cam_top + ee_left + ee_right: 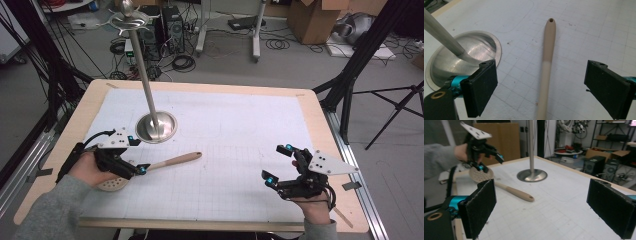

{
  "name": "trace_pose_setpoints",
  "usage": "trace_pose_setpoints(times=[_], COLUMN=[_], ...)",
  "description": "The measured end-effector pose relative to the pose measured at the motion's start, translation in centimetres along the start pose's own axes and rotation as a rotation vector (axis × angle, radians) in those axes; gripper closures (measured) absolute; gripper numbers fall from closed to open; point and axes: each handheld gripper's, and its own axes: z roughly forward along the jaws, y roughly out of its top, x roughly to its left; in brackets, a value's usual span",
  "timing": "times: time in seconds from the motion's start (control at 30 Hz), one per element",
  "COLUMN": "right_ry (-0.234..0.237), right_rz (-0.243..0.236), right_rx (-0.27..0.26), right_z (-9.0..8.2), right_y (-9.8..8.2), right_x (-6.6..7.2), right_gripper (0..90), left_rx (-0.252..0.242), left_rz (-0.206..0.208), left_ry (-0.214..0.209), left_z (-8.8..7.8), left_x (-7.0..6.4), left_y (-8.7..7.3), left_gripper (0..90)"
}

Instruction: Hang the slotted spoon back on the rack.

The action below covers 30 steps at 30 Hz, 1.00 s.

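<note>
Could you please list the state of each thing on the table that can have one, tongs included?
Left tongs: open, jaws either side of the utensil handle, not clamped.
Right tongs: open, holding nothing, above the mat.
Slotted utensil: lying flat on the mat, perforated head near the left hand, handle pointing away.
Metal stand: upright, round base on the mat, hooks at the top bare.
</note>
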Motion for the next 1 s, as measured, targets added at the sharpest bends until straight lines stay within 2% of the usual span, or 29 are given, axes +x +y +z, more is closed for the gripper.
trace_pose_setpoints(times=[0.1,0.17,0.43,0.63,0.8,1.0], right_ry=[0.009,0.006,0.000,-0.001,0.000,0.000], right_rz=[-0.010,-0.008,-0.004,0.003,-0.003,-0.002], right_rx=[-0.008,-0.007,-0.014,-0.005,-0.008,-0.009], right_z=[0.0,-0.1,-0.3,-0.2,-0.1,-0.2], right_y=[0.1,0.1,0.1,0.0,0.0,0.1], right_x=[0.1,0.1,0.0,-0.1,-0.1,-0.1], right_gripper=[7.9,7.8,7.9,7.9,7.8,7.9], left_rx=[0.031,0.049,0.110,0.159,0.174,0.213], left_rz=[0.014,0.020,0.006,0.014,0.016,0.033], left_ry=[-0.014,-0.020,-0.055,-0.066,-0.086,-0.083], left_z=[0.4,0.7,1.6,2.5,2.9,3.4], left_x=[0.2,0.2,0.4,0.7,0.8,0.8], left_y=[-0.1,-0.3,-0.5,-0.9,-1.1,-1.3], left_gripper=[13.4,17.4,25.5,29.3,34.9,41.2])
